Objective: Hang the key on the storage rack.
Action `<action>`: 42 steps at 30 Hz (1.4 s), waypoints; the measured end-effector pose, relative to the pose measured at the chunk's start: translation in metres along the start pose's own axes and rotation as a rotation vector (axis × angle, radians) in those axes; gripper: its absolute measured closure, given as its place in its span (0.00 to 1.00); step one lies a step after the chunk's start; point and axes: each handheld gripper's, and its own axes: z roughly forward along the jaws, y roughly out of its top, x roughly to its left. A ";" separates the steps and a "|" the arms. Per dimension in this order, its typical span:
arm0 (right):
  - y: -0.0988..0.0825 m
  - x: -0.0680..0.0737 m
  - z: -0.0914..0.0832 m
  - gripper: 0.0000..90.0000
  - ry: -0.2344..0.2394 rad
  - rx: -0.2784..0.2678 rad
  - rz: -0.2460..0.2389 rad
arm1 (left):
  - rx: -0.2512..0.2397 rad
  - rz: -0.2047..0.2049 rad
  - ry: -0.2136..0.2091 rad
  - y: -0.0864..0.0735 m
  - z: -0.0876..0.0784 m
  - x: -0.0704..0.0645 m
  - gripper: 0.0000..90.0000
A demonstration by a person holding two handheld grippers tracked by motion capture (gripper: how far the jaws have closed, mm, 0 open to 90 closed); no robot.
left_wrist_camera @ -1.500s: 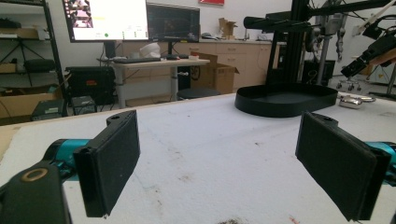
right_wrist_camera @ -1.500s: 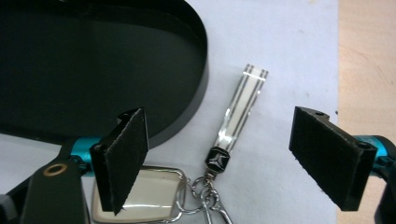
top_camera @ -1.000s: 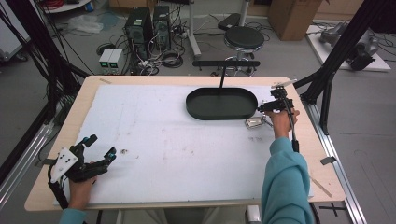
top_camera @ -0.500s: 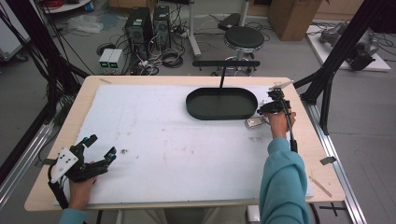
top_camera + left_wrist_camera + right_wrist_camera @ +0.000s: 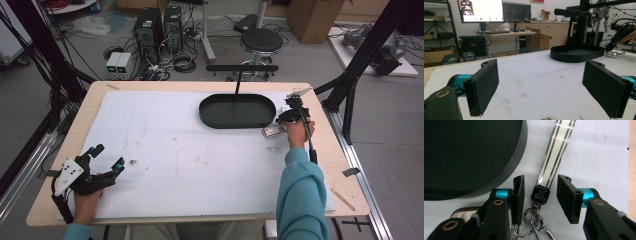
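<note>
Your right tool sits with its jaws apart, straddling the black clasp of a striped strap that lies flat on the white bench. The strap runs away toward 12 o'clock in the right gripper view, and its metal rings trail toward 6 o'clock. Neither pad touches the clasp. The black oval tray lies just beside the strap, at 10 o'clock from the tool. Your right hand reaches to the bench's far right, the teal sleeve stretched forward. Your left tool rests released near the bench's near-left corner, its jaws spread wide and pointing toward the tray.
</note>
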 end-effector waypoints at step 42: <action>0.000 -0.005 -0.024 0.83 0.043 -0.045 0.022 | 0.000 0.001 0.000 0.000 0.000 0.000 0.16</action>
